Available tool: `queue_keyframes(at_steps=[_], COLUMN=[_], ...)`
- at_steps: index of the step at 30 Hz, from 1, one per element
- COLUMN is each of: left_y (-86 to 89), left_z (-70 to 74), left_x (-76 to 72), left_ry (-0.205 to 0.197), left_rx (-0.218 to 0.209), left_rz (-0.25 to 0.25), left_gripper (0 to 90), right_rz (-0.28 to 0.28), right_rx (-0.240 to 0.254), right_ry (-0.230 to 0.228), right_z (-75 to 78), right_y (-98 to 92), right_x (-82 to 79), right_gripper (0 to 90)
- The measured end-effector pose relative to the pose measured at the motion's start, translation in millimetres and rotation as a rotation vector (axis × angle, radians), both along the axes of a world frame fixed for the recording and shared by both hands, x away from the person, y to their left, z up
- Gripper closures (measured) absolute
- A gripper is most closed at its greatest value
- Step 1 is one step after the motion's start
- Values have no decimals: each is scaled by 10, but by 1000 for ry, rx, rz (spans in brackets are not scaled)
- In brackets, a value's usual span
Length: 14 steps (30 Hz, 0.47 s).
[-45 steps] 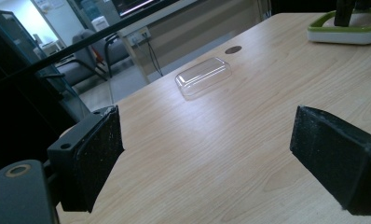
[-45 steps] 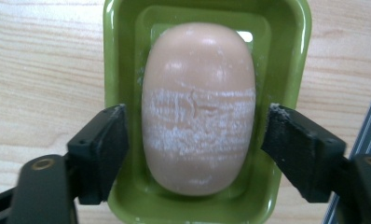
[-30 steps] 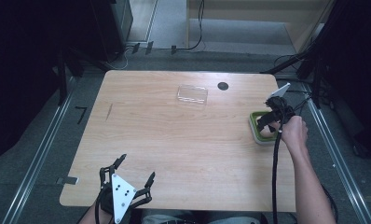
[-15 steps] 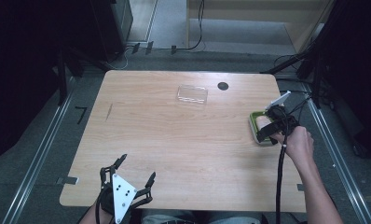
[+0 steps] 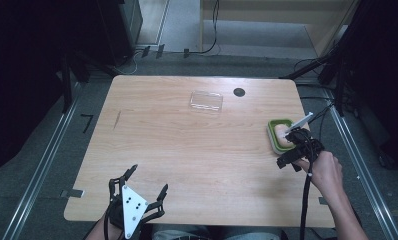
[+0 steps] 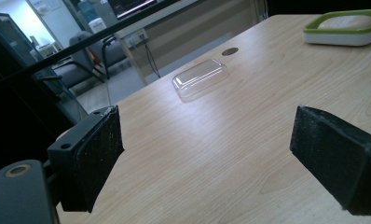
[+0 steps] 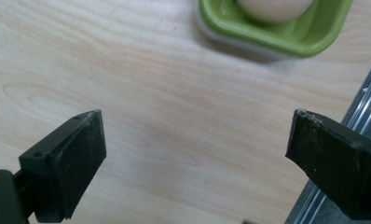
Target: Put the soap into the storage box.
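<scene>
A green soap dish with a pale bar of soap in it stands near the table's right edge. In the right gripper view the dish and the soap lie just beyond the jaws. My right gripper hovers just nearer than the dish. The right gripper is open; its jaws have just been opening, with only bare wood between them. My left gripper rests open at the front left of the table. Between the open left gripper's jaws lies bare wood, with the dish far off.
A clear plastic lid lies at the back middle of the wooden table, next to a small black disc. The lid and disc lie ahead of the left jaws. A metal rail runs past the table's right edge.
My right gripper has drawn back from above the dish towards the near edge, and its jaws stand wider. The soap now lies uncovered in the dish. The left gripper has not moved.
</scene>
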<state>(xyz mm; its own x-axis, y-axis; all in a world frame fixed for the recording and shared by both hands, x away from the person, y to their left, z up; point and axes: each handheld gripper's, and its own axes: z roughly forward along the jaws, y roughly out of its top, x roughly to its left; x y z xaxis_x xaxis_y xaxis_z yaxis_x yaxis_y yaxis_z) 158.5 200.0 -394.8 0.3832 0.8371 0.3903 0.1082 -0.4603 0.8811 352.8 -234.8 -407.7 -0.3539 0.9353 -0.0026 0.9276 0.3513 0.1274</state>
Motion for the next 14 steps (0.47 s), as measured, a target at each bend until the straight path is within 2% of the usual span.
queue_keyframes(at_steps=[7,14], left_y=[-2,-8], left_z=[2,1], left_x=[-1,8], left_ry=[1,-1], left_rx=[4,2], left_rz=[-3,-5], left_gripper=[99,99], right_rz=[22,47], right_rx=[-8,-15], right_ry=[52,96], right_z=[-186,-350], right_y=[11,-9], right_x=[-205,-324], right_gripper=[43,29])
